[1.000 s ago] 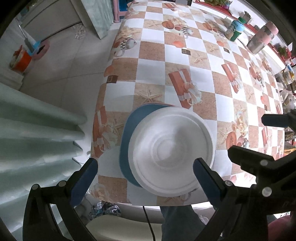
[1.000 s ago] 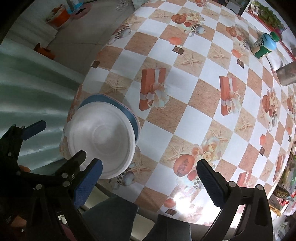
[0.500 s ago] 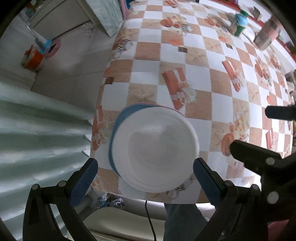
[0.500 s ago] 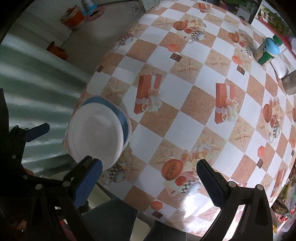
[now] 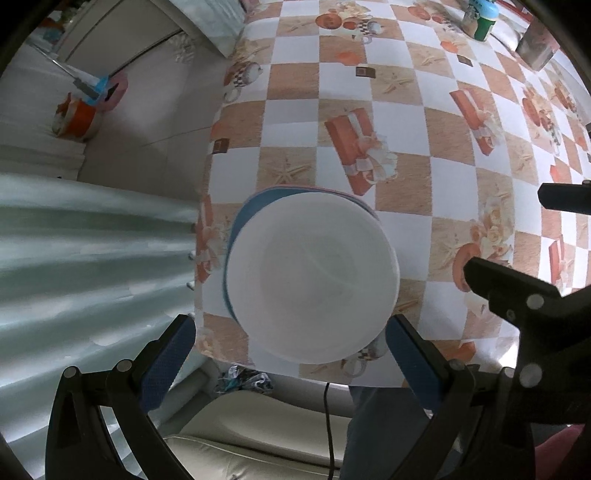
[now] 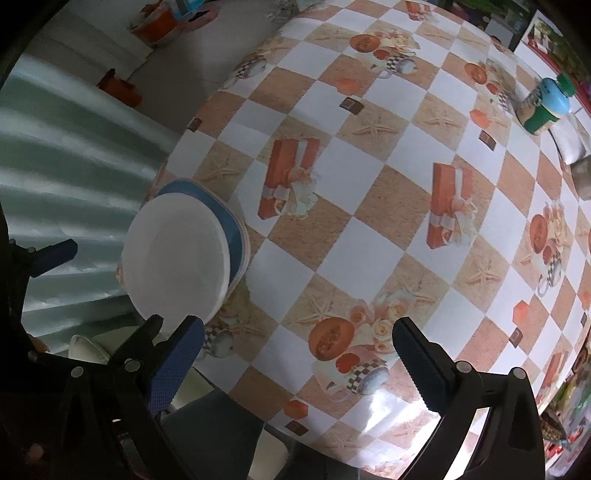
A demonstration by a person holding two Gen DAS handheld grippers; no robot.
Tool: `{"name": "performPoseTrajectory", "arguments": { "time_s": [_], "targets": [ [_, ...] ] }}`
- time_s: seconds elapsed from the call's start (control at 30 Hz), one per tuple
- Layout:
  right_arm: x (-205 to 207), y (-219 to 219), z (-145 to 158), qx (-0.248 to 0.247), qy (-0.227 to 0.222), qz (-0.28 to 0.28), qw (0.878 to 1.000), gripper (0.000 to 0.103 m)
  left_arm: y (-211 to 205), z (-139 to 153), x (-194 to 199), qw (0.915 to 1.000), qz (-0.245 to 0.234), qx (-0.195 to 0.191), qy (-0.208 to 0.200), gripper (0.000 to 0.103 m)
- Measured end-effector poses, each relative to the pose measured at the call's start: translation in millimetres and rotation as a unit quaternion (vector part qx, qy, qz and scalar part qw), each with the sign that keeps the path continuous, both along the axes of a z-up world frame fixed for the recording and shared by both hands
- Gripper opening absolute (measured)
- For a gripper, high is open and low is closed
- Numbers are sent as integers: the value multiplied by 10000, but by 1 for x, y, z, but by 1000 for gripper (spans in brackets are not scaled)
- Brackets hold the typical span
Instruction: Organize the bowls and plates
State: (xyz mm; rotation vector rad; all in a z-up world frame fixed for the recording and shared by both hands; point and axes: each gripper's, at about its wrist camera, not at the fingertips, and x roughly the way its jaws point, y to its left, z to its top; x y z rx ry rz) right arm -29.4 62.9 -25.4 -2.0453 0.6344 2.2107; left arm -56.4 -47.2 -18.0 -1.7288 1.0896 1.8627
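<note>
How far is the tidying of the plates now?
Done: the white plate lies on the blue plate, one stack near the table corner. In hand: nothing; the left gripper and right gripper are both open and empty. Left: no loose plate or bowl shows, so little seems to remain.

Both tongs pull up and back from the surface (image 5: 424, 122) over the last second. Left tongs (image 5: 291, 360): white plate (image 5: 314, 280) atop the blue plate (image 5: 240, 229) shrinks in view and slides from between the tips to above them; more floor and the surface's near edge appear, green bottle (image 5: 480, 22) shifts toward the top edge. Right tongs (image 6: 295, 363): plate stack (image 6: 177, 254) moves further up-left of the left tip and looks smaller, more checkered cloth shows between the tips. Both tongs' spread is unchanged, so only the camera pose changes; plates do not shift on the surface.
</note>
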Motion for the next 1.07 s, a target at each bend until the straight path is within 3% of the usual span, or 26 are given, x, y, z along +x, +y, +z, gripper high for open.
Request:
{"name": "performPoseTrajectory", "arguments": {
  "time_s": [0.43, 0.77, 0.97, 1.07],
  "targets": [
    [13, 14, -9, -132, -11, -124, 9998, 102, 23, -8, 15, 9992, -292, -284, -60, 103],
    [27, 36, -1, -198, 205, -48, 9996, 102, 39, -3, 27, 9990, -79, -432, 78, 103],
    [49, 63, -5, -276, 196, -267, 9991, 102, 63, -5, 43, 9991, -89, -406, 112, 103],
    [65, 89, -3, -362, 281, -537, 9975, 102, 86, -1, 57, 9992, -326, -111, 191, 103]
  ]
}}
